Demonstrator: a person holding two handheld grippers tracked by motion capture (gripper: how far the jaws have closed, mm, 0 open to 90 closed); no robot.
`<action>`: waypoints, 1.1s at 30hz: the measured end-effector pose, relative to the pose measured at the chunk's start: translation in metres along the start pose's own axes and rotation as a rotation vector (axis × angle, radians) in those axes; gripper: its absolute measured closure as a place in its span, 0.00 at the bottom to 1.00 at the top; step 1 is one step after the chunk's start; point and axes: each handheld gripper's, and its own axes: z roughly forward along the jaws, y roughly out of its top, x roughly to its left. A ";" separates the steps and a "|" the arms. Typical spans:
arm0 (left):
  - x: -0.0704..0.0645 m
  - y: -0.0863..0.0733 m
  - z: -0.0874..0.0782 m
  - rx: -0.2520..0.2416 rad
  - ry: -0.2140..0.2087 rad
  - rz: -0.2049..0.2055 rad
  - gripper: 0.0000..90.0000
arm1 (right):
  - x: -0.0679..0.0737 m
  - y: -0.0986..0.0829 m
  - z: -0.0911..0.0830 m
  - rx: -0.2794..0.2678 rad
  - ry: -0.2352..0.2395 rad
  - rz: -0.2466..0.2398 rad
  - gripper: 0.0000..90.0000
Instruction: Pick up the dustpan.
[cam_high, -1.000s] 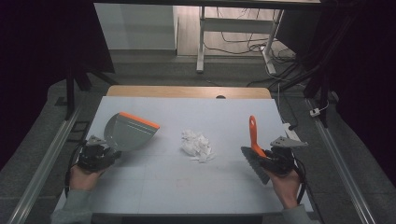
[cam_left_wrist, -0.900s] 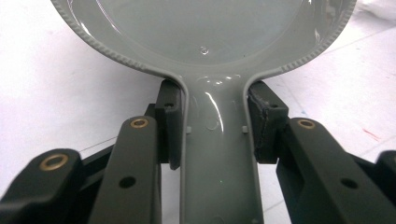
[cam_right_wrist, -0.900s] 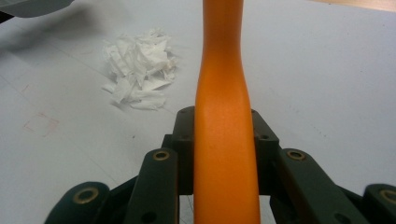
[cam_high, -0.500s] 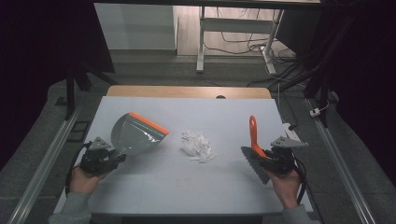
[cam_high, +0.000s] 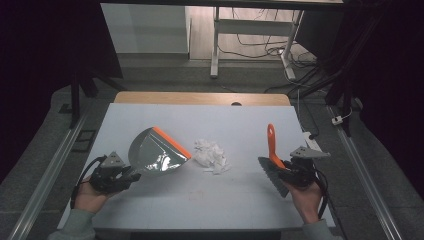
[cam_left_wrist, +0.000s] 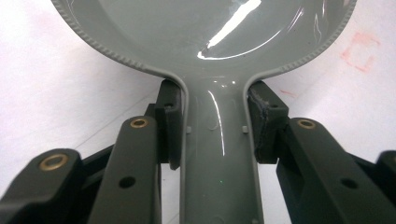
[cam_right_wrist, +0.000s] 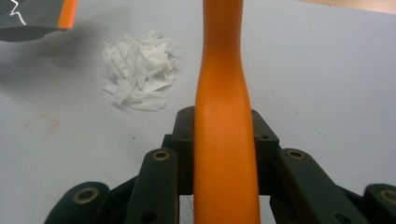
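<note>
Dustpan (cam_high: 157, 152) handle sits clamped in the left gripper (cam_left_wrist: 215, 123), its long axis running ahead of the jaws, orange lip toward the shredded paper pile (cam_high: 211, 156). Beyond the pile, the right gripper (cam_right_wrist: 223, 135) clenches the orange brush (cam_high: 272, 157), handle pointing away.

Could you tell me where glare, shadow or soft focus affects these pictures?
High view: the surroundings are dark, the table is evenly lit, and reflections streak the dustpan. Left gripper view: a bright glare streak crosses the pan, and the near jaws look soft. Right gripper view: the brush handle looms large up close, the paper scraps are fairly sharp, and the pan casts a soft shadow beside them.
</note>
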 end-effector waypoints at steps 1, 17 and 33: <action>-0.001 0.000 0.001 0.004 -0.006 0.007 0.69 | 0.000 0.000 0.000 0.000 0.000 0.000 0.78; -0.024 0.005 0.025 0.096 -0.126 0.161 0.69 | 0.000 0.000 0.002 0.005 0.001 -0.003 0.78; -0.032 0.007 0.045 0.159 -0.152 0.196 0.69 | 0.002 0.000 0.003 0.007 0.003 -0.005 0.78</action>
